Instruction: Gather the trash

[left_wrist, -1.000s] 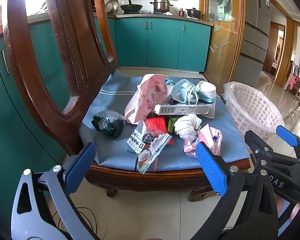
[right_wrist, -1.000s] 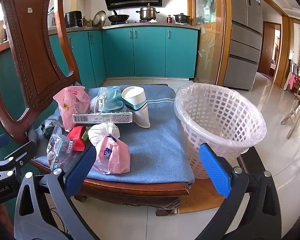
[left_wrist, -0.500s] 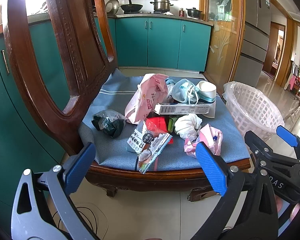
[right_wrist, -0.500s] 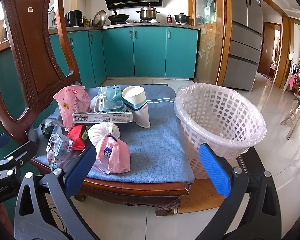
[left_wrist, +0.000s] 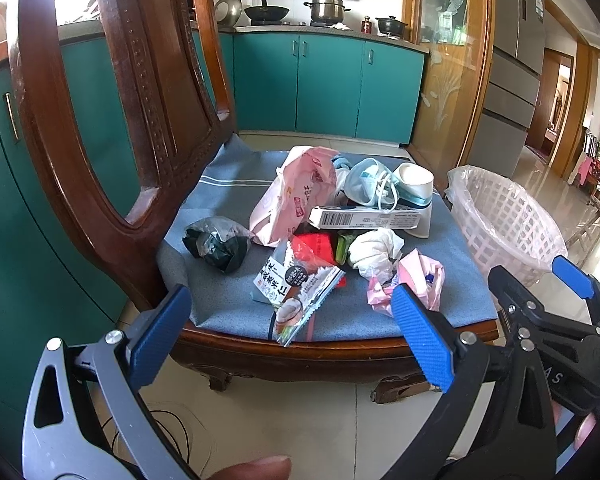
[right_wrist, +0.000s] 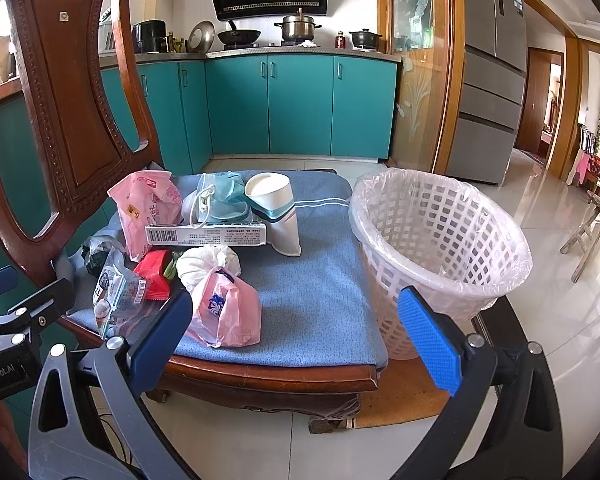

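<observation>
The crumpled pink plastic bag (right_wrist: 226, 310) lies at the near edge of the blue chair cushion (right_wrist: 316, 296), just ahead-left of your right tool (right_wrist: 294, 336); both tools, left tool (left_wrist: 292, 334) included, gape wide and empty.

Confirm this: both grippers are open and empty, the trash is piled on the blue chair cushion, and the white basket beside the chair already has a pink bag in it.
One thing is wrong: the white basket holds only its clear liner, as the right wrist view shows. The pink bag lies on the blue chair cushion. The left gripper and right gripper are open and empty.
</observation>
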A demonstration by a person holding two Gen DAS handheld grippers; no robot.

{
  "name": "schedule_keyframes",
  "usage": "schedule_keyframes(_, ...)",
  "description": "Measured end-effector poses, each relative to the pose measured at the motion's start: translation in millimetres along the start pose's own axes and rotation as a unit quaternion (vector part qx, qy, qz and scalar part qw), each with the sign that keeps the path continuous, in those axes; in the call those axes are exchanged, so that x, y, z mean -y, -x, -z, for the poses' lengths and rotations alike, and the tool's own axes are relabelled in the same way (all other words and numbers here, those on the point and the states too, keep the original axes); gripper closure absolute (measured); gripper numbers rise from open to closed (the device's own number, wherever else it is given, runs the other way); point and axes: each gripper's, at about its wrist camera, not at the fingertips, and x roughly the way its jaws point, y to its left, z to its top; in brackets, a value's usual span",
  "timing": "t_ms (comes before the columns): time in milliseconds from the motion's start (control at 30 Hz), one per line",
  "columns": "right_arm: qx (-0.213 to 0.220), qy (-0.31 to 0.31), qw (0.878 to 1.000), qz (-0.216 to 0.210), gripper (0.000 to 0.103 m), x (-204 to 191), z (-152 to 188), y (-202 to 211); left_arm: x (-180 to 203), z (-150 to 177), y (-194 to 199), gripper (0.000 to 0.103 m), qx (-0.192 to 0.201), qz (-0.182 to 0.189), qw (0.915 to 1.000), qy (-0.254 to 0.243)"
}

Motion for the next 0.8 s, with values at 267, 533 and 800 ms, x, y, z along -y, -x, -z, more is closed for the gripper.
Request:
schedule_keyframes(267,0.000,0.001,1.000,0.001,0.003,-0.3,-0.2,0.0,2.0,-0.2,0.0,0.003,-0.002,0.000,1.0000,-0.007)
schedule_keyframes(533,-0.001,0.000,1.000,0.003,0.003,-0.2,-0.4,-2.2,2.9,0.0,0.8,0.003,0.001,-0.001,0.9999,-0.010)
schedule_keyframes(800,-0.001,0.000,1.000,0.003,0.003,-1.3,0.2,-1.6,3.6,0.4,2.2,0.003,0.005,-0.007,0.9999,-0.013)
